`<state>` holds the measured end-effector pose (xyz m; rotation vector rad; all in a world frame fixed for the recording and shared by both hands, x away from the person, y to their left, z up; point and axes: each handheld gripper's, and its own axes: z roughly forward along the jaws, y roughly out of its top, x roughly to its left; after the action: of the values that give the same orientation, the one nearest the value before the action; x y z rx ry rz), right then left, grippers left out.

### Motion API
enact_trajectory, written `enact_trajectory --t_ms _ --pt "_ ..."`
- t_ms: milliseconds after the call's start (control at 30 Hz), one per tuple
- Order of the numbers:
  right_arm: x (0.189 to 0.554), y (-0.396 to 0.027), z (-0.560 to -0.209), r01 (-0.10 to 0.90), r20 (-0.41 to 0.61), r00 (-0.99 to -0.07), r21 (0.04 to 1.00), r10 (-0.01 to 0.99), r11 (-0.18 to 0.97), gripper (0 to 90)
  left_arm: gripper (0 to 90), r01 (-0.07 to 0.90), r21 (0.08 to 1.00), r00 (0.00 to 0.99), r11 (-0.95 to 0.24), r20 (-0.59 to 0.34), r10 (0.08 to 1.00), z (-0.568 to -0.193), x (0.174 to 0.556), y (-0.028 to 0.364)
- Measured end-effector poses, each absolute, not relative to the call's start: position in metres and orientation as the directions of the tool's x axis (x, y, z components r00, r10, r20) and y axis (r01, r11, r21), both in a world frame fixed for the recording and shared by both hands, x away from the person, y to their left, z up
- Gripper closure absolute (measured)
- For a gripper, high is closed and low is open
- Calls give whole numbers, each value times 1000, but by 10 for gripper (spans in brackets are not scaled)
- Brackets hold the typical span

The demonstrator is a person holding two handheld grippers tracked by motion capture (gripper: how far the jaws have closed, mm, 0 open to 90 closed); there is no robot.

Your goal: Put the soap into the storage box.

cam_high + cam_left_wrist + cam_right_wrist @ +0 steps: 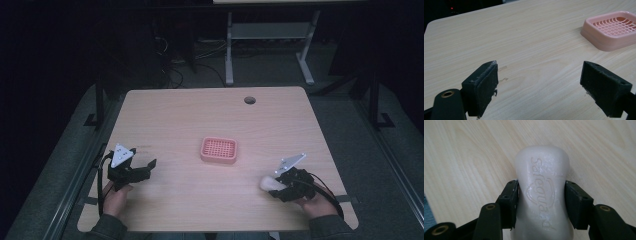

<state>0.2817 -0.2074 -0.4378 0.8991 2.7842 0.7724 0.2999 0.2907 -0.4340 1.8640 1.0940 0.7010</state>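
Clamping the slick soap bar (542, 195) near the pink dish (219, 150), the right gripper (541, 202) risks squirting it loose, while the left gripper (539, 82) gapes empty.

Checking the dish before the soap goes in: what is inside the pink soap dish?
Nothing lies in the pink soap dish; its grid insert is bare. Below the grid cannot be seen. The white soap bar sits clamped in the right gripper.

Both grippers, the left gripper (145, 167) and the right gripper (272, 186), are showing black bodies, grey three-cornered plates, brass-ringed screw holes, black cables; dark sleeves are covering the forearms.
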Motion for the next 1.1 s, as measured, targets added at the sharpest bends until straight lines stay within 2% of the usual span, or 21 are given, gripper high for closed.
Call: enact_trajectory --t_ms 300,1100 --pt "290 -200 -416 479 25 -838 509 545 715 481 141 414 871 463 -266 51 885 -434 300 290" --pt "320 -178 -399 426 17 -875 504 484 751 481 141 414 868 463 -275 59 884 -434 301 292"
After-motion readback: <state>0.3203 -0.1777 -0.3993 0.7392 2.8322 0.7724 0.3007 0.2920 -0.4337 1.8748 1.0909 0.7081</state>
